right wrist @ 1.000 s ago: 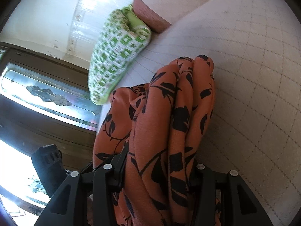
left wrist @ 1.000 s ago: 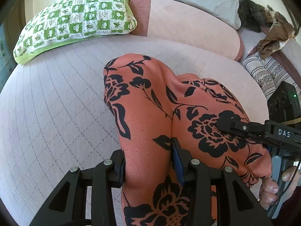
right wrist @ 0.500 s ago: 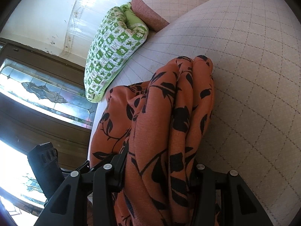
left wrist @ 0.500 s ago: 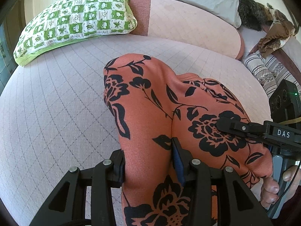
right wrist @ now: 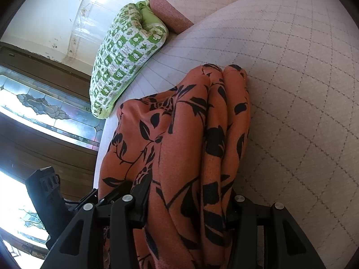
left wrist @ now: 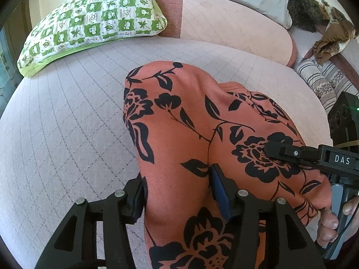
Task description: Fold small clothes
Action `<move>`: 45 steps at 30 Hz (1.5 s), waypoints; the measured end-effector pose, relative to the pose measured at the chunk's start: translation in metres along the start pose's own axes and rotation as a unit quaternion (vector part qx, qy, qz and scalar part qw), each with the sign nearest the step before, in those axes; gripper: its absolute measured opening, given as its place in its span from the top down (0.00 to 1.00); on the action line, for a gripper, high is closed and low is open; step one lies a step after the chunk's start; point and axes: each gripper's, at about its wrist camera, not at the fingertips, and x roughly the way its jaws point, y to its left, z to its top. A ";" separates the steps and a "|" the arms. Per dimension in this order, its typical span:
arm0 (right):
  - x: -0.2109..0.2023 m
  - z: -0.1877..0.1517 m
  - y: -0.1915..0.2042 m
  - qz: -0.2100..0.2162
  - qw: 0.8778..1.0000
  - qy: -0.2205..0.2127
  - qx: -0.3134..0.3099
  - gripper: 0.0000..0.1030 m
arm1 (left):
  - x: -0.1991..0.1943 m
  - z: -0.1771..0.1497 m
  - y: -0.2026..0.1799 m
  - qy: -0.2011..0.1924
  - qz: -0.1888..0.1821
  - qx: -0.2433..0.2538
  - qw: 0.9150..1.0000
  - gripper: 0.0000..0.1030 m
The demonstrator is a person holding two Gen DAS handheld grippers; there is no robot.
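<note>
Orange jersey printed with black flowers, the garment is bunched between both tools above the quilted pink bed. The left hand-held gripper is clamped on a thick fold of it; the right hand-held gripper pinches several gathered layers, their ends drooping towards the mattress. The cloth looks light, soft and limp, so it should sag and slide wherever it is unsupported. Holding at hems or corners, not mid-bundle, would probably let it spread flat. A green checked pillow lies well apart at the bed's head.
</note>
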 end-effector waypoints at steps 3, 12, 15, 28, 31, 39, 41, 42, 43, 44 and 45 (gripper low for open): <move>0.002 0.000 -0.002 -0.003 1.000 0.002 0.003 0.51 | 0.002 0.000 0.002 0.001 0.001 -0.002 1.000 0.40; 0.004 0.002 -0.009 -0.011 1.000 0.012 0.012 0.43 | 0.008 0.001 0.010 0.010 0.000 -0.017 1.000 0.26; 0.005 0.002 -0.015 -0.008 1.000 0.016 0.019 0.40 | 0.012 0.003 0.014 0.015 -0.009 -0.028 0.999 0.24; -0.002 -0.005 -0.017 -0.016 1.000 0.010 0.018 0.35 | 0.009 -0.005 0.010 -0.009 0.019 -0.017 1.000 0.20; -0.007 -0.011 -0.016 -0.024 0.999 0.006 0.020 0.32 | 0.006 -0.006 0.009 -0.015 0.027 -0.020 0.999 0.20; -0.042 -0.031 0.005 -0.096 0.994 -0.033 -0.038 0.28 | -0.016 -0.022 0.002 -0.035 0.046 -0.041 0.998 0.20; -0.058 -0.037 0.017 -0.125 0.988 -0.063 -0.070 0.28 | -0.028 -0.030 -0.002 -0.044 0.053 -0.041 0.997 0.20; -0.065 -0.040 0.022 -0.138 0.984 -0.077 -0.085 0.28 | -0.034 -0.034 -0.003 -0.051 0.059 -0.041 0.996 0.20; -0.073 -0.044 0.029 -0.150 0.979 -0.094 -0.105 0.28 | -0.041 -0.039 -0.005 -0.059 0.069 -0.038 0.995 0.20; -0.079 -0.047 0.034 -0.155 0.975 -0.107 -0.119 0.28 | -0.046 -0.041 -0.007 -0.064 0.074 -0.036 0.995 0.20; -0.087 -0.051 0.039 -0.153 0.971 -0.123 -0.134 0.28 | -0.052 -0.045 -0.008 -0.069 0.080 -0.035 0.994 0.20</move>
